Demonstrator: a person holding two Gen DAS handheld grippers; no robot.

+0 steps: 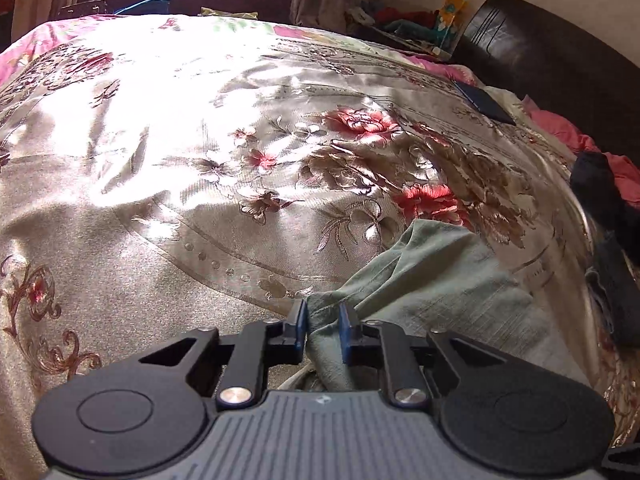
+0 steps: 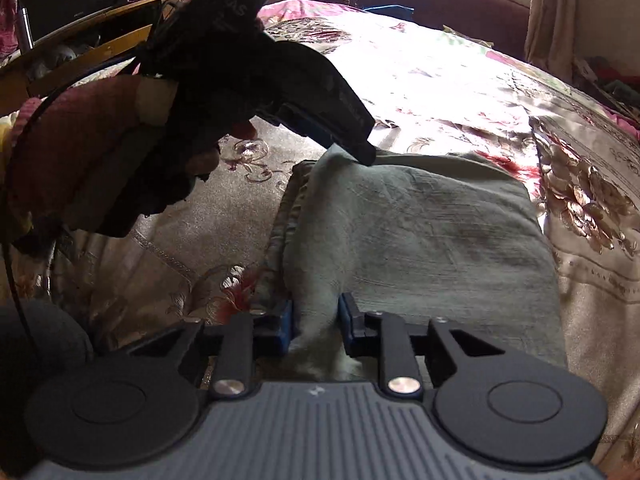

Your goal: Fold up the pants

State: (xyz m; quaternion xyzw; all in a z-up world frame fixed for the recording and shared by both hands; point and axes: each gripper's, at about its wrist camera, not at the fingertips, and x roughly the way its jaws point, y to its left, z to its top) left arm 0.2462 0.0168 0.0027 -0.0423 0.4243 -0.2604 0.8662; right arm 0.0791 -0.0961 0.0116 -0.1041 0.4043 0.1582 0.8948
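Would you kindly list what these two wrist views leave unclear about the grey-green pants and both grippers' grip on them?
- Left wrist view: the grey-green cloth pants run behind the left gripper; their near part is hidden.
- Right wrist view: the right gripper covers the near edge of the pants; fold layers cannot be counted.
- Right wrist view: the left gripper is dark against glare on the floral satin bedspread; its fingertips' grip is unreadable.

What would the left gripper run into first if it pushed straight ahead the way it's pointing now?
Probably the floral bedspread. The left gripper already pinches the green pants and angles downward, so beyond that cloth the bed lies closest, though depth is hard to judge.
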